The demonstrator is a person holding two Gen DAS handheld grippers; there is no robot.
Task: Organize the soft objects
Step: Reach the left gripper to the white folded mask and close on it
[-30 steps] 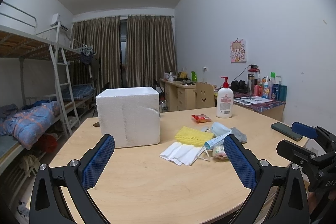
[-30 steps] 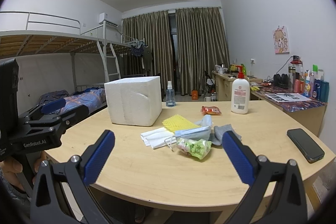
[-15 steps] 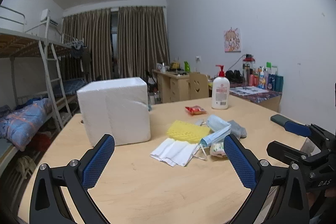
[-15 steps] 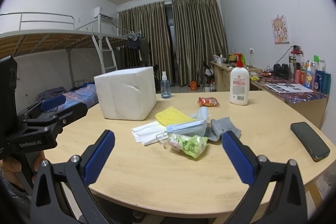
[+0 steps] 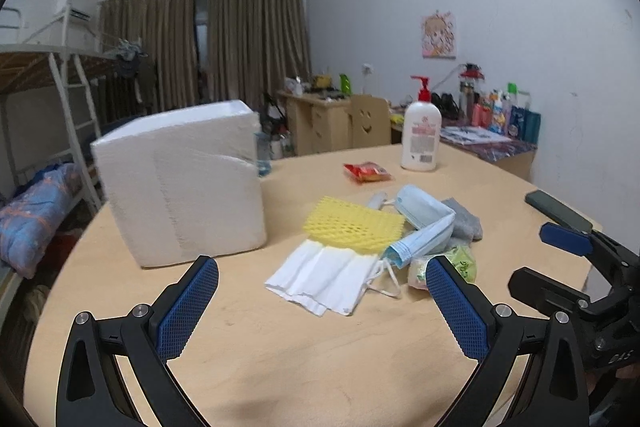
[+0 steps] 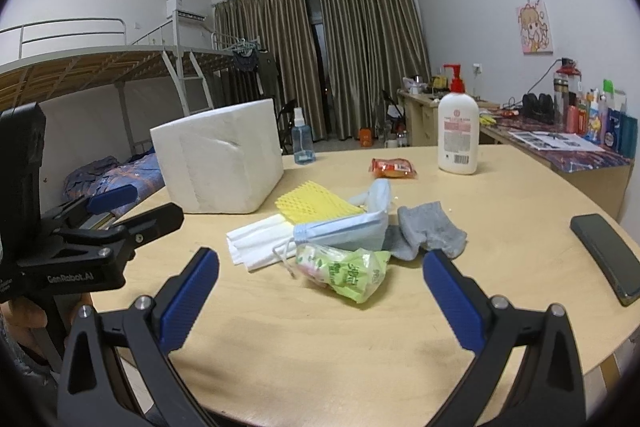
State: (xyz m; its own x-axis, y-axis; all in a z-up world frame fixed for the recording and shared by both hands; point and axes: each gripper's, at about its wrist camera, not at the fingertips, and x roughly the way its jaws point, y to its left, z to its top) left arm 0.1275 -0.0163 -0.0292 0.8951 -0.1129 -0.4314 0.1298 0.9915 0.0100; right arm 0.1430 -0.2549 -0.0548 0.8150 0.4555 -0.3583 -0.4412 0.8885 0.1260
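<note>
Both claws hover over the near edge of the round, pale wood desk, empty. Left claw: jaws spread wide, blue cross-hatched pads, black frame. Right claw: same build, jaws equally wide apart, nothing between them.

Soft things lie in one loose pile mid-desk. White mask, pleated, flat, nearest the left claw, ear loop trailing. Yellow foam net, open lattice, lies partly on the white mask's far edge. Blue mask, folded over, smooth, touching the net. Grey sock, knit and crumpled, sits just beside the blue mask. Green packet, crinkly glossy film, is nearest the right claw and touches the masks.

Foam box: white, blocky, granular surface, stands left of the pile and apart from it. Beyond the pile: red packet, white pump bottle, clear spray bottle. Dark phone lies flat at the right edge.
</note>
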